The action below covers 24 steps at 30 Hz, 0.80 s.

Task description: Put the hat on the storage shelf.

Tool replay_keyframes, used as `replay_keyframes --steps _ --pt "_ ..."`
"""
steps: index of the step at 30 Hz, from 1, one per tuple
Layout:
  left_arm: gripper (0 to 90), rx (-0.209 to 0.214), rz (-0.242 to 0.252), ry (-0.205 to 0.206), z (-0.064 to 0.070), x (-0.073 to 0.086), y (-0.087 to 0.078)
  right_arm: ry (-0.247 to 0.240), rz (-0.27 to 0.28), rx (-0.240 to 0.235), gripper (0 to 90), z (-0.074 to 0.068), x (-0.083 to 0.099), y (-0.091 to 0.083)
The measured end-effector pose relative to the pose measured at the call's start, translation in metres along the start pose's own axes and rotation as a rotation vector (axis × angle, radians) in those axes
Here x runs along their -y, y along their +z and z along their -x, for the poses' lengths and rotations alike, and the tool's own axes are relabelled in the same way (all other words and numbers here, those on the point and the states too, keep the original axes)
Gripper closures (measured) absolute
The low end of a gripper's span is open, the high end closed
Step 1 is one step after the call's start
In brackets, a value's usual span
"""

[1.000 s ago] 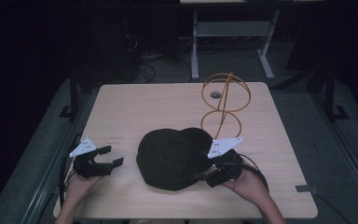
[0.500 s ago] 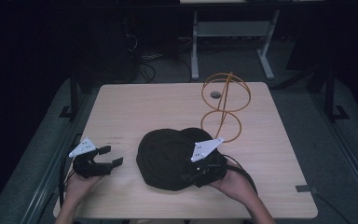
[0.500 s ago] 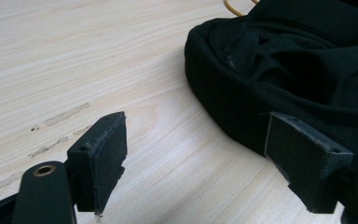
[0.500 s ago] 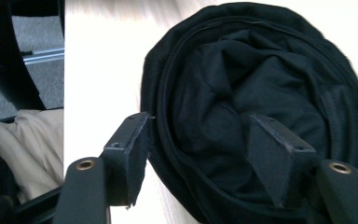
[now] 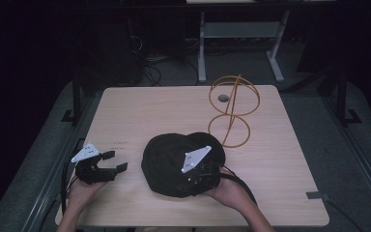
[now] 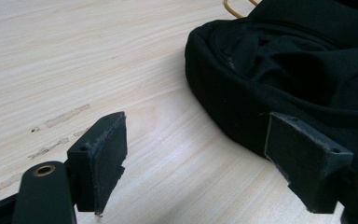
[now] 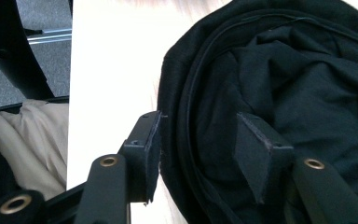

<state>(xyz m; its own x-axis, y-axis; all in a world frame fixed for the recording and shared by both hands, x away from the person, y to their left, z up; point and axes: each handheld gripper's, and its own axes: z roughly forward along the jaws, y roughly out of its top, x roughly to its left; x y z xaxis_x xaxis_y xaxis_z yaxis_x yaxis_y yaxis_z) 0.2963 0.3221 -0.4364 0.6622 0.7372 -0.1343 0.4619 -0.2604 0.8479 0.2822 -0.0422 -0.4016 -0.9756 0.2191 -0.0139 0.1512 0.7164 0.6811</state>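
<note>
Our left gripper (image 5: 113, 162) is black, topped by a grey three-cornered plate, with a dark cable trailing off its near side. Our right gripper (image 5: 204, 178) is the same build: black body, pale triangular plate, and a black cable looping to the right past the hand (image 5: 229, 191). Up close, each jaw ends in a flat, dark rectangular pad with slightly frayed edges, small screw holes on its back, and a brass-ringed hole in the black arm beneath. Our forearms are bare, with no sleeves showing.
</note>
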Motion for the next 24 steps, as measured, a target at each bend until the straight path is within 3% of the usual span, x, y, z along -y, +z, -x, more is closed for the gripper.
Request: replay_keyframes --steps 13,18,24 --pt "20.8 0.002 -0.002 0.007 0.000 0.000 0.000 -0.004 -0.072 -0.004 54.3 -0.007 -0.011 0.031" --pt "20.7 0.002 -0.002 0.004 0.000 0.000 0.000 -0.005 -0.092 -0.015 58.7 -0.006 -0.011 0.041" --pt "20.8 0.006 -0.002 0.004 0.000 0.000 0.001 0.000 -0.107 0.003 65.6 -0.008 -0.016 0.049"
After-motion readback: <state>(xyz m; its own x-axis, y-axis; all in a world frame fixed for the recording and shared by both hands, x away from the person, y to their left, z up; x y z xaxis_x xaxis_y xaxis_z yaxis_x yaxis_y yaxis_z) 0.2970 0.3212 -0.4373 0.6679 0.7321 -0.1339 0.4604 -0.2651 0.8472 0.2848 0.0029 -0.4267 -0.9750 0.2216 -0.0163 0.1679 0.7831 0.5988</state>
